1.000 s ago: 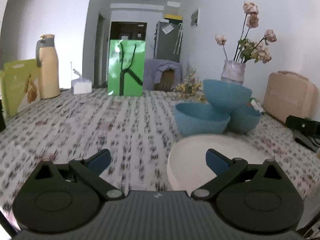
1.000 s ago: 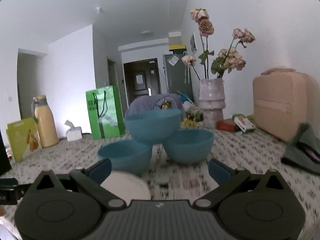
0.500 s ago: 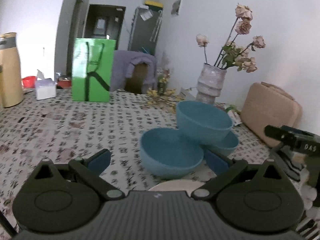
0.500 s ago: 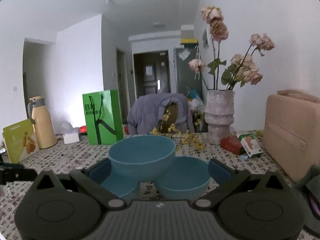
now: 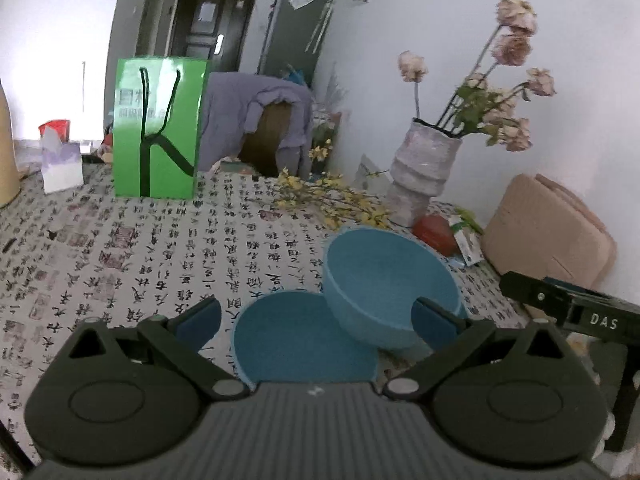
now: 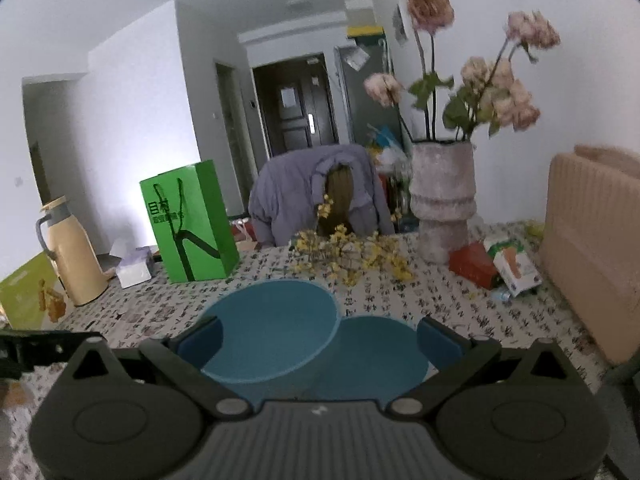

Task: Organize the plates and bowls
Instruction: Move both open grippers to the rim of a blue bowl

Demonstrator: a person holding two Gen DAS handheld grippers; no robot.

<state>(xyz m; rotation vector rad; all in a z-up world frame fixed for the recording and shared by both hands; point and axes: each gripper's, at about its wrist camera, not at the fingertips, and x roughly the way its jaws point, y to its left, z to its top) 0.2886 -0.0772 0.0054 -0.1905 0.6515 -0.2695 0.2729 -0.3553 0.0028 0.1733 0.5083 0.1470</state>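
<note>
A tilted blue bowl (image 5: pixel 390 288) is propped on the rims of two lower blue bowls (image 5: pixel 304 346) on the calligraphy-print tablecloth (image 5: pixel 160 248), an unstable perch that likely needs undoing before nesting. Both tools hover above this cluster: the left gripper (image 5: pixel 316 316) and the right gripper (image 6: pixel 318 336) each have their fingers spread wide, holding nothing. Beyond stand a ridged vase of dried roses (image 6: pixel 442 204) and a green paper bag (image 5: pixel 158 128).

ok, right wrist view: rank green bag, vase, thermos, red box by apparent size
1. green bag
2. vase, close to the bag and unsure, since it stands nearer the camera
3. thermos
4. red box
</note>
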